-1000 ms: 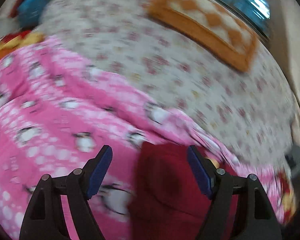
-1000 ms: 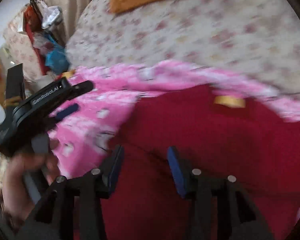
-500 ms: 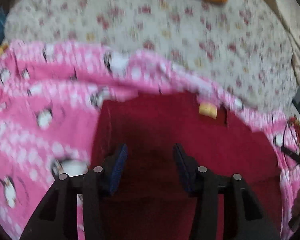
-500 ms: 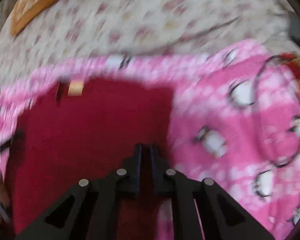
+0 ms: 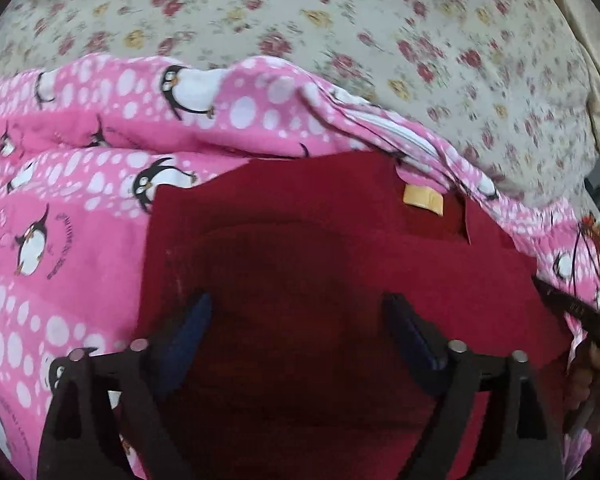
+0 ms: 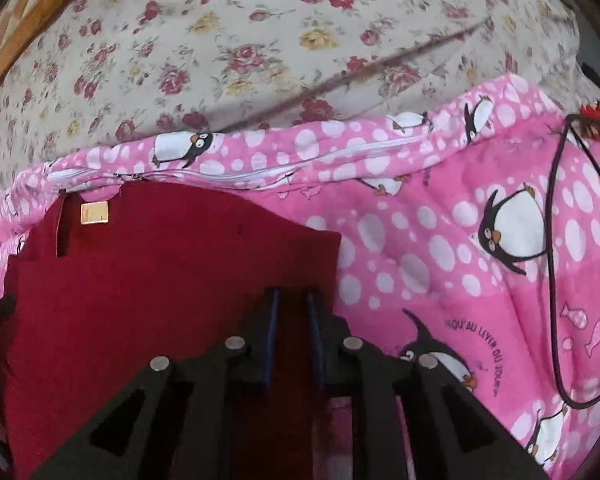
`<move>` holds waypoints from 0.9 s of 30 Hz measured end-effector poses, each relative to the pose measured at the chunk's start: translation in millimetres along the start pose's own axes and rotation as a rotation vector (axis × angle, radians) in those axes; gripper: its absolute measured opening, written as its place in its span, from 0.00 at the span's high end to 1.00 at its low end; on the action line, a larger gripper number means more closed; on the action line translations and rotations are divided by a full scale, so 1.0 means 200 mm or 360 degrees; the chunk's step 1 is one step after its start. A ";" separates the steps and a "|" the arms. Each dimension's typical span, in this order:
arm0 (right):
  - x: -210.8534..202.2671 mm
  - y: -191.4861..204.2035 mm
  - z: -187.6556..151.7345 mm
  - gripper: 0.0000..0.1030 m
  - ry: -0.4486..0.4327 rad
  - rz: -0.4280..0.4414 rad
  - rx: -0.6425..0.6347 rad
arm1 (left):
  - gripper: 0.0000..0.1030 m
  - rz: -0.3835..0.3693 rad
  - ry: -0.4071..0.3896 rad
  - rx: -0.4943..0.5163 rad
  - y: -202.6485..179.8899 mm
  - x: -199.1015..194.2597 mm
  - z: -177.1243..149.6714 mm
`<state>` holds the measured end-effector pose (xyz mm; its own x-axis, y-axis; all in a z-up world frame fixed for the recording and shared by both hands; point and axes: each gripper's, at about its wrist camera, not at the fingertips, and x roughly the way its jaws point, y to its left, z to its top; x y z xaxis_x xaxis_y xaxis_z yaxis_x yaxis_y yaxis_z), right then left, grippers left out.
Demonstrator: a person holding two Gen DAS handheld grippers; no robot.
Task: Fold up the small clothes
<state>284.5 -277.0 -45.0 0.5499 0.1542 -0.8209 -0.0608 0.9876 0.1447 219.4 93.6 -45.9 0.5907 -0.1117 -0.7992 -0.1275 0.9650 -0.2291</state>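
Left hand-held gripper [image 5: 298, 328] hangs low over the dark red garment [image 5: 320, 288], its blue-padded fingers [image 5: 188, 332] spread wide apart with nothing between them but the cloth below. Whether the tips touch the fabric is hard to say. Over on the other side, the right hand-held gripper [image 6: 293, 320] has its fingers drawn close together, a narrow slot left between the blue pads [image 6: 272, 320], sitting right at the garment's [image 6: 148, 280] right edge; fabric seems to run into that slot, but I cannot tell for sure that it is pinched.

That red garment lies flat on a pink penguin-print blanket [image 6: 460, 240], filling the lower middle of the left wrist view and the 8 o'clock part of the right wrist view. Its neck opening faces away from the cameras, with a small tan label [image 5: 423, 199] at about 1 o'clock in the left view.

Beyond the blanket's zipped edge [image 6: 260, 174], toward 12 o'clock, spreads a floral bedsheet [image 5: 300, 12]. A thin dark cord [image 6: 554, 264] loops across the blanket at 3 o'clock in the right view, and an orange checked cloth [image 6: 32, 8] sits at 10 o'clock.
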 end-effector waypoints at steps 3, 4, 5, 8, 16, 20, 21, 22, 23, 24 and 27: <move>-0.19 0.02 -0.01 0.85 -0.0167 -0.0036 0.0031 | 0.33 -0.0041 -0.0033 -0.0018 0.01 -0.02 -0.02; -0.26 0.04 -0.03 0.85 -0.0204 0.0000 0.0024 | 0.37 -0.0052 -0.0050 -0.0029 0.02 -0.05 -0.03; -0.33 0.07 -0.05 0.85 -0.0231 0.0070 -0.0004 | 0.40 -0.0054 -0.0074 -0.0048 0.03 -0.09 -0.04; -0.43 0.23 -0.23 0.55 -0.0096 0.0122 -0.0240 | 0.45 -0.0133 -0.0112 -0.0099 0.06 -0.31 -0.12; -0.90 0.28 -0.78 0.44 -0.0235 0.0236 -0.0331 | 0.44 -0.0121 -0.0113 0.0094 0.21 -0.93 -0.52; -1.10 0.26 -1.07 0.42 -0.0347 0.0310 -0.0326 | 0.44 -0.0066 -0.0051 0.0046 0.30 -1.03 -0.88; -1.15 0.24 -1.16 0.42 -0.0359 0.0322 -0.0300 | 0.44 -0.0077 -0.0018 0.0025 0.30 -1.03 -0.99; -1.17 0.21 -1.22 0.42 -0.0357 0.0350 -0.0265 | 0.44 -0.0109 0.0010 0.0006 0.29 -1.04 -1.07; -1.19 0.18 -1.28 0.42 -0.0344 0.0378 -0.0225 | 0.44 -0.0147 0.0025 -0.0025 0.28 -1.05 -1.15; -1.21 0.14 -1.35 0.42 -0.0318 0.0399 -0.0180 | 0.44 -0.0188 0.0034 -0.0060 0.27 -1.06 -1.24; -1.23 0.05 -1.53 0.42 -0.0238 0.0408 -0.0080 | 0.44 -0.0173 -0.0007 -0.0054 0.21 -1.08 -1.41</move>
<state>-105.7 -296.3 -11.5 0.6275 0.3962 -0.6703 -0.2528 0.9179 0.3060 -137.8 92.0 -40.2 0.6059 -0.2143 -0.7661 -0.0895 0.9385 -0.3334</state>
